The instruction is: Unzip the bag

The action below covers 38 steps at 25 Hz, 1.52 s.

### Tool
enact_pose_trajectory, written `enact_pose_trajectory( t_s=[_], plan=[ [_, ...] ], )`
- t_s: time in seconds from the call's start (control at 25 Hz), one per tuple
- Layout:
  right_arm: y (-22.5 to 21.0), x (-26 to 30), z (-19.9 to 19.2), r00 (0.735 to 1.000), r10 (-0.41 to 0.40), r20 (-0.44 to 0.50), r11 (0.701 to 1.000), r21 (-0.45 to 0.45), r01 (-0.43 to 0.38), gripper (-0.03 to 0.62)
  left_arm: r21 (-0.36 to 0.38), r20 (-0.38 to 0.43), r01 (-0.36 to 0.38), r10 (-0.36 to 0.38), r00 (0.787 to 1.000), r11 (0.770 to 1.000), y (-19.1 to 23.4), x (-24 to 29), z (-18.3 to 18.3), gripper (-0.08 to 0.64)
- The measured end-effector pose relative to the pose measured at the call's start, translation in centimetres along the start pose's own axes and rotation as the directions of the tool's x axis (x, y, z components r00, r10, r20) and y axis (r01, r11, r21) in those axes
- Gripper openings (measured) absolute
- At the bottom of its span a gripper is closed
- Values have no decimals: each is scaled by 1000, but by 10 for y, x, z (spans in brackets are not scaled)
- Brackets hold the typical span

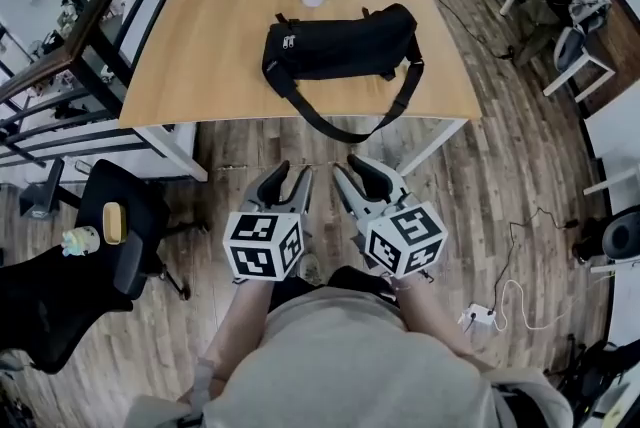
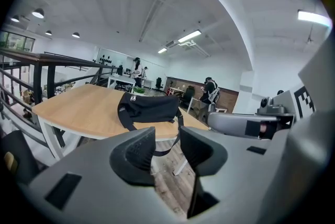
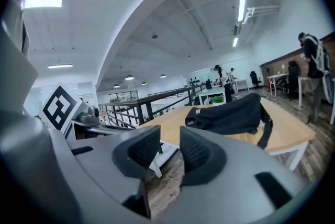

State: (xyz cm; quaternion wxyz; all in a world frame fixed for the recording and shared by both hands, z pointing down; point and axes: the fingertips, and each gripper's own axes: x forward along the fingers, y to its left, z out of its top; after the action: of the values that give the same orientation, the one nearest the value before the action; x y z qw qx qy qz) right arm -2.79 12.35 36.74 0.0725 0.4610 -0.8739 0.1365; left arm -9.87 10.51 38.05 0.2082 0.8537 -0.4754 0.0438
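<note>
Left gripper (image 1: 295,172) and right gripper (image 1: 349,166) short of the table (image 1: 200,46), jaws apart, empty.
Black soft fabric bag (image 1: 340,44) lies mid-table on smooth pale wood; its strap (image 1: 340,128) loops over the near edge. Open plank floor (image 1: 250,146) separates that edge from the ribbed pads (image 2: 137,149).

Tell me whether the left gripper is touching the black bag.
Apart. The head view shows the left gripper over the floor, short of the table, while the bag lies on it.

Head view looks steeply down, 2 gripper views nearly level — all 3 share the distant table (image 1: 200,46) and bag (image 1: 340,44).
</note>
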Motion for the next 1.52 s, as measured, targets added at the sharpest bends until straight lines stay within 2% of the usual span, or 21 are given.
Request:
enact_pose_trajectory(
  t_s=[0.24,0.52,0.84,1.0,1.2,1.52],
  plan=[
    [-13,16,-5,999,-14,-37,1000,16,14,107,-18,-23,24,-24,999,1000,8,20,-2,141],
    [-26,46,-8,998,37,-54,999,40,-35,107,-38,-37,20,-22,999,999,20,48,0,141],
    [-60,109,24,996,91,-21,996,13,-91,107,-31,-4,-52,52,999,998,56,86,32,141],
    [-76,146,40,989,145,-17,989,0,-145,107,-24,6,-85,85,996,996,73,117,50,141],
    [-99,187,70,978,208,-2,978,-29,-208,107,-30,30,-146,147,989,989,98,153,80,141],
    [-141,236,93,959,282,-24,957,-59,-283,106,-49,65,-222,225,972,974,124,209,112,141]
  ],
)
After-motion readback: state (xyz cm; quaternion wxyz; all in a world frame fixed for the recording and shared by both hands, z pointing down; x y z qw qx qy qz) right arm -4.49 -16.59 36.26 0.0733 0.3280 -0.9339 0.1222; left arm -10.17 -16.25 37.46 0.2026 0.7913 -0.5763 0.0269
